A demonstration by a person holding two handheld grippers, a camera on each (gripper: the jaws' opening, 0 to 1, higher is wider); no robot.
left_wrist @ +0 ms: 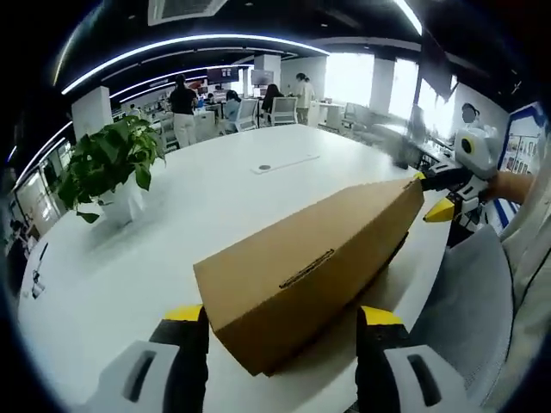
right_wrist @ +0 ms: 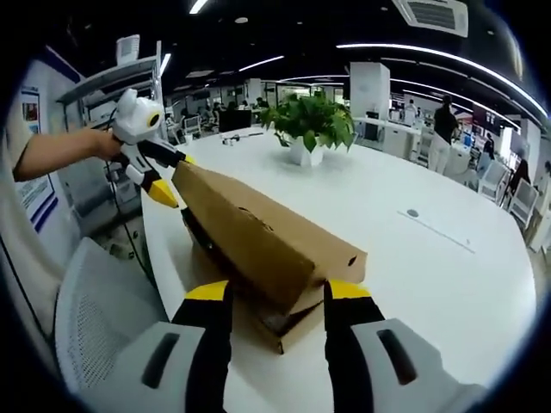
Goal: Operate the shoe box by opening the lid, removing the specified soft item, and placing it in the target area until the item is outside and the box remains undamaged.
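Note:
A brown cardboard shoe box lies along the near edge of the white table [left_wrist: 198,206]. Its lid [left_wrist: 301,258] [right_wrist: 258,228] is raised and tilted off the base [right_wrist: 280,331], leaving a dark gap underneath; the contents are hidden. My left gripper [left_wrist: 280,323] has its jaws set wide against the two sides of the lid's near corner. At the opposite end my right gripper [right_wrist: 275,297] holds the lid the same way. Each gripper also appears at the far end of the box in the other view: the right gripper [left_wrist: 435,194] and the left gripper [right_wrist: 172,178].
A potted green plant [left_wrist: 112,163] [right_wrist: 310,125] stands on the table beyond the box. A thin white strip [left_wrist: 284,163] lies further out. A grey mesh chair [left_wrist: 469,301] [right_wrist: 95,310] sits beside the table edge. People and desks are far behind.

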